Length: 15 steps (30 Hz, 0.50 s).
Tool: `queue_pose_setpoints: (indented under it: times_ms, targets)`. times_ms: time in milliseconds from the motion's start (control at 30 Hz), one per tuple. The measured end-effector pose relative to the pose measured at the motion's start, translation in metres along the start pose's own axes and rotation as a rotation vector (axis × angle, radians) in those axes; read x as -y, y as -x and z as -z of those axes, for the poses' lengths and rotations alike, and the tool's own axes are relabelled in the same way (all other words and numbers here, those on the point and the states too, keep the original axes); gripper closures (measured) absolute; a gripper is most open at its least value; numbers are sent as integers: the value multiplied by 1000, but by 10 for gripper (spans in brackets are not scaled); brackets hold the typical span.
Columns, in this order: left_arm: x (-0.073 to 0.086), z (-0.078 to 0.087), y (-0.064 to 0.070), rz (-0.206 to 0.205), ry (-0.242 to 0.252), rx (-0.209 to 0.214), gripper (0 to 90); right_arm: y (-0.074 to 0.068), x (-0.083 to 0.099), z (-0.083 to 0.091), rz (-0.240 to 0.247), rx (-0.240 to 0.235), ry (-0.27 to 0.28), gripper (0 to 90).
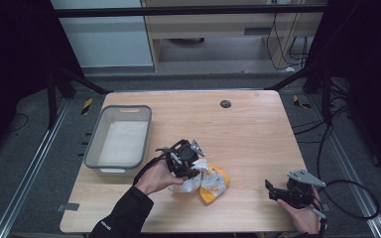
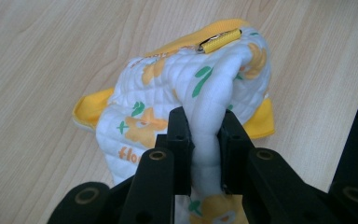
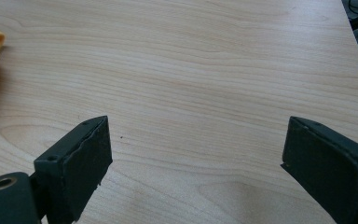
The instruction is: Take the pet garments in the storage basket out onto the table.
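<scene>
Cloth in hand: quilted, white with an orange and green print, yellow lining and trim. Lies bunched on table, right under and ahead of left claw, with one thick fold standing up between the jaws. Left claw clenched on that fold, pads pressing in from both sides, padding bulging out above them. From the high view, sits over the near-left part of the heap, with the rest spilling out to its right. Bin just off to left claw's left, not touching it.

Right claw released, jaws wide apart over bare wood, nothing between them. Yellow corner of cloth well off to its left.

Handling, as a judgement: looks light, soft and limp, with no stiffness to speak of. Likely to sag, unroll and hang below the jaws once lifted. Quilted surface probably grips well against the pads, so little risk of sliding; nothing fragile about it. Best taken deep on a doubled fold, as now, or along the trimmed yellow edge where the layers are stitched together. Worth checking that the pinch catches the whole fold and not just the outer layer.
</scene>
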State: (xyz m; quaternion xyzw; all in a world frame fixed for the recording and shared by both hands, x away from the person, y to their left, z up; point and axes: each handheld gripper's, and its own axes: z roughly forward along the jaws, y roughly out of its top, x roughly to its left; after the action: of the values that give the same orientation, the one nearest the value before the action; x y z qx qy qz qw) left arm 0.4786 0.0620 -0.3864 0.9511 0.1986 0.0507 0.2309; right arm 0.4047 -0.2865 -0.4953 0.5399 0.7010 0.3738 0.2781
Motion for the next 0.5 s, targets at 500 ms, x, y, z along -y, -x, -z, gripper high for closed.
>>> queue_pose_setpoints:
  times_ms: [500]
  targets:
    - [2,-16,4,-9,4,11,693,0,0,0,0,-2,-3,81]
